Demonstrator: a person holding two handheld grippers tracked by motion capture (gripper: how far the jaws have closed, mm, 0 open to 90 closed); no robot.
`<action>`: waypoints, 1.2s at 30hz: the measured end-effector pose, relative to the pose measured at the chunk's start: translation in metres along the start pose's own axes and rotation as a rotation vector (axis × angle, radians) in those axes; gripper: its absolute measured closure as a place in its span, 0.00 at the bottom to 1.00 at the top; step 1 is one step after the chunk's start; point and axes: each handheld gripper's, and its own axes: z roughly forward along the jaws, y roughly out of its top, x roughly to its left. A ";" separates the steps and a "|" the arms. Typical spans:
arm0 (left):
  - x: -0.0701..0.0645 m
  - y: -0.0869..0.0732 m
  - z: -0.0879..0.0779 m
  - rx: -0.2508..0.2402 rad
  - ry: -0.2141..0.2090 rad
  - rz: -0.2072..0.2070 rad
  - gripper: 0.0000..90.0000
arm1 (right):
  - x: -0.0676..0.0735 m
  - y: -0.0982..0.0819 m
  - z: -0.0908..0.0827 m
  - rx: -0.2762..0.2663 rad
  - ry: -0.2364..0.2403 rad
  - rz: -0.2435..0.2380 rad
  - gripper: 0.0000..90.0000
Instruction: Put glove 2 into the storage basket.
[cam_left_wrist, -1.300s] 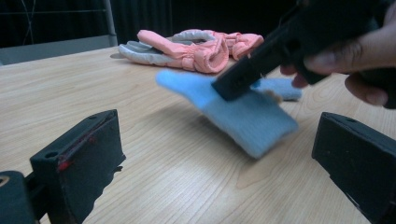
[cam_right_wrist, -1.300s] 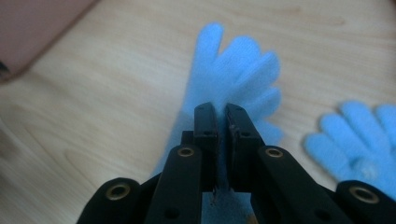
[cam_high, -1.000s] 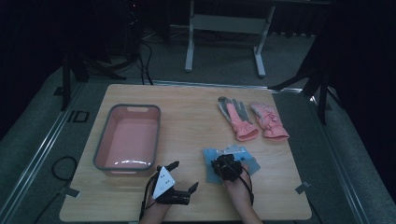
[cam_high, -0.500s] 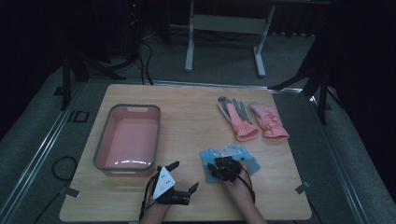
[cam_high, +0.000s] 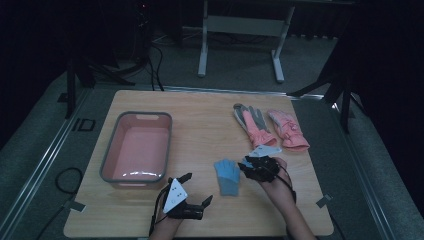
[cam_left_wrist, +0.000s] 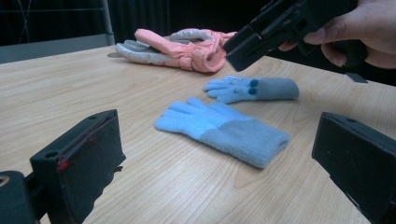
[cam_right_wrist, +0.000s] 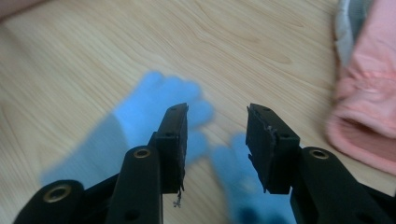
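Two light blue gloves lie on the wooden table (cam_high: 200, 125). The nearer blue glove (cam_high: 227, 176) (cam_left_wrist: 224, 128) (cam_right_wrist: 135, 126) lies flat; the second blue glove (cam_left_wrist: 254, 88) (cam_right_wrist: 243, 191) sits just behind it, under my right gripper. My right gripper (cam_high: 246, 166) (cam_left_wrist: 238, 51) (cam_right_wrist: 217, 126) hovers a little above them. Its jaws have just been opening and now stand open with nothing between them. My left gripper (cam_high: 197, 189) (cam_left_wrist: 219, 137) rests low near the front edge, open wide and empty, facing the nearer glove.
A pink basin (cam_high: 107, 155) with a grey rim stands at the left, with nothing in it. A grey-and-pink glove (cam_high: 255, 125) (cam_left_wrist: 154, 46) and a pink glove (cam_high: 289, 131) (cam_right_wrist: 369, 112) lie side by side at the back right. The table's front edge is close to both hands.
My right gripper has opened, let go of the blue glove, and lifted away to the right. The glove now lies flat on the table. My left gripper stayed put.
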 end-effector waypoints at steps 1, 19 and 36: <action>0.000 0.000 0.000 -0.001 0.000 -0.002 0.02 | -0.008 -0.004 -0.003 -0.003 0.003 -0.015 0.65; 0.001 0.000 0.000 -0.004 0.002 -0.011 0.02 | -0.069 -0.054 0.011 0.073 0.156 -0.018 0.68; 0.002 0.000 -0.001 -0.010 0.006 -0.020 0.02 | -0.032 -0.041 -0.029 -0.008 -0.237 0.415 0.96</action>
